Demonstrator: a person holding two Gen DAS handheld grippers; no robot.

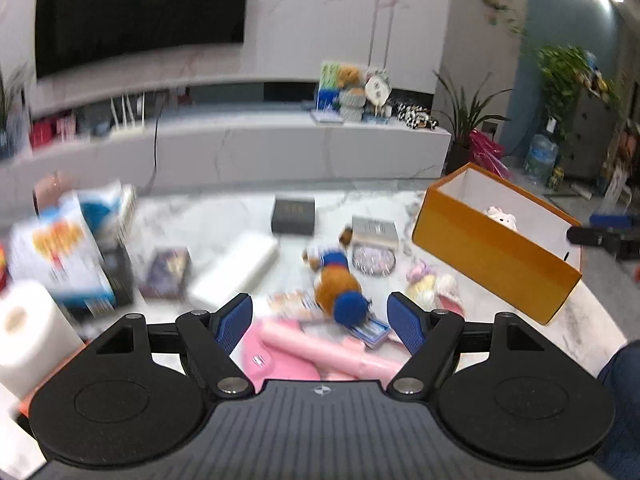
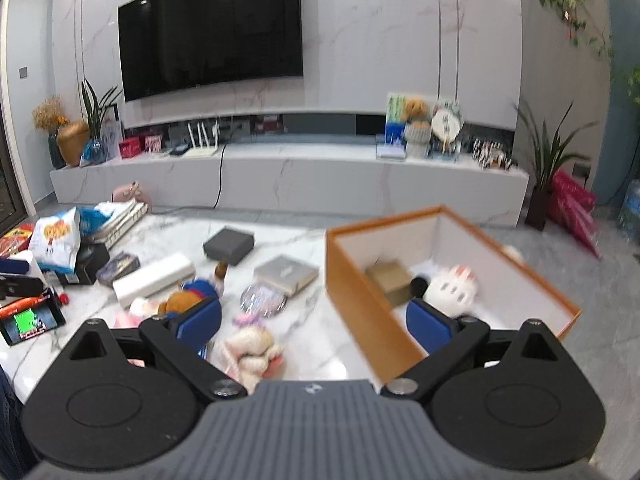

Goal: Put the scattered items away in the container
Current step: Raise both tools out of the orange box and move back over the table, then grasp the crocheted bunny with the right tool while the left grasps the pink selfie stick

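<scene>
White marble table (image 2: 320, 340) before a TV wall carries scattered items; the orange container (image 2: 360, 300) sits ahead and right of the right gripper (image 2: 314, 324), already holding a white plush (image 2: 452, 288). Both the right gripper and the left gripper (image 1: 320, 320) stand apart and empty, with a brown plush bear (image 1: 332, 280) just beyond the left tips. Risk: tightly packed clutter could cause a double pick or knock neighbours; no writing is legible through blur.

Wall television (image 2: 210, 32), potted plant (image 2: 550, 168), perhaps router (image 2: 202, 142)
</scene>
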